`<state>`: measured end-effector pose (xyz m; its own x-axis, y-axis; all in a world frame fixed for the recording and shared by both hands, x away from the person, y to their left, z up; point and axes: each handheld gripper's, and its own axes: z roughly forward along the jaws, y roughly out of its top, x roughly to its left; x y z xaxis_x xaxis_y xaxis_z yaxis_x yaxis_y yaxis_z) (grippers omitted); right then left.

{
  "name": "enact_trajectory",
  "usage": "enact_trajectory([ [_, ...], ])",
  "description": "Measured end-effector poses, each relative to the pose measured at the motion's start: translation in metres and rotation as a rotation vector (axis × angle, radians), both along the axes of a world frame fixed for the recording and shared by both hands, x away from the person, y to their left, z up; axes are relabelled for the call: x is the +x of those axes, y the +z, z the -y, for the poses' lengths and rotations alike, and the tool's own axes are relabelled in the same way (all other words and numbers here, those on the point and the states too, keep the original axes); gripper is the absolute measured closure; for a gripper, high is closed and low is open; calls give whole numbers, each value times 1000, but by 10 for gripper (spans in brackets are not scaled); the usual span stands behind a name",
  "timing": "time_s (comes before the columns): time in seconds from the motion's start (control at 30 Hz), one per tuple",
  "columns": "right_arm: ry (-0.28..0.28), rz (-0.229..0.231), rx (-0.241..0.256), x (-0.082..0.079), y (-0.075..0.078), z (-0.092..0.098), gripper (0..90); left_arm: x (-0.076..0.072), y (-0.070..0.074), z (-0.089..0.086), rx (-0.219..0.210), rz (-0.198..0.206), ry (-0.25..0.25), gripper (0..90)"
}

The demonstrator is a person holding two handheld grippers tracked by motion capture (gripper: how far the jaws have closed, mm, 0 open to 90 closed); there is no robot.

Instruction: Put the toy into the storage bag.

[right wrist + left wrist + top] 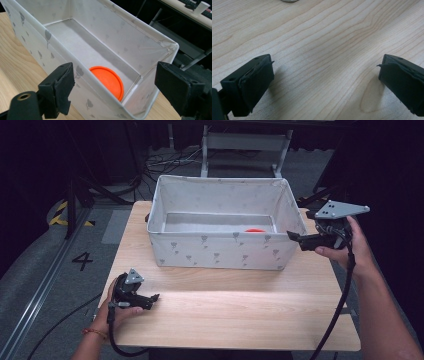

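Matt wood-grain table (225,315); soft printed cloth bin (220,252); smooth orange plastic disc (107,81).

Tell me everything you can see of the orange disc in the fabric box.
The flat round orange disc looks like smooth plastic with a slightly raised rim. It lies flat on the floor of the white fabric box printed with grey motifs, at its right end by the near corner. The near wall hides part of it. The right gripper hangs open above the box, not touching it.

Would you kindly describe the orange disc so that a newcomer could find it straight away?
On the wooden table stands a white fabric box printed with grey motifs. Inside, on its floor at the end nearest the right gripper, lies the orange disc: flat, round, and the one brightly coloured thing there.
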<state>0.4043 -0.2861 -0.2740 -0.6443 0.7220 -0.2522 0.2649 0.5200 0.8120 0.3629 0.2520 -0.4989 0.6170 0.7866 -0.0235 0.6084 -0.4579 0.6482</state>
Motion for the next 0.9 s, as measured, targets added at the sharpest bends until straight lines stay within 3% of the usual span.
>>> enact_trajectory([
  [0.3,21,15,3,-20,-18,9,168,0,0,0,0,0,0,2],
  [0.43,24,36,-44,-31,-28,13,167,0,0,0,0,1,2,2],
  [0.63,0,26,-56,-39,-47,18,167,0,0,0,4,4,1,2],
  [0.8,-16,-2,-80,-40,-66,24,167,0,0,0,4,4,1,2],
  [0.83,-31,-20,-98,-40,-76,27,168,0,0,0,5,3,0,2],
  [0.9,-33,-28,-101,-40,-80,28,168,0,0,0,7,6,1,2],
])
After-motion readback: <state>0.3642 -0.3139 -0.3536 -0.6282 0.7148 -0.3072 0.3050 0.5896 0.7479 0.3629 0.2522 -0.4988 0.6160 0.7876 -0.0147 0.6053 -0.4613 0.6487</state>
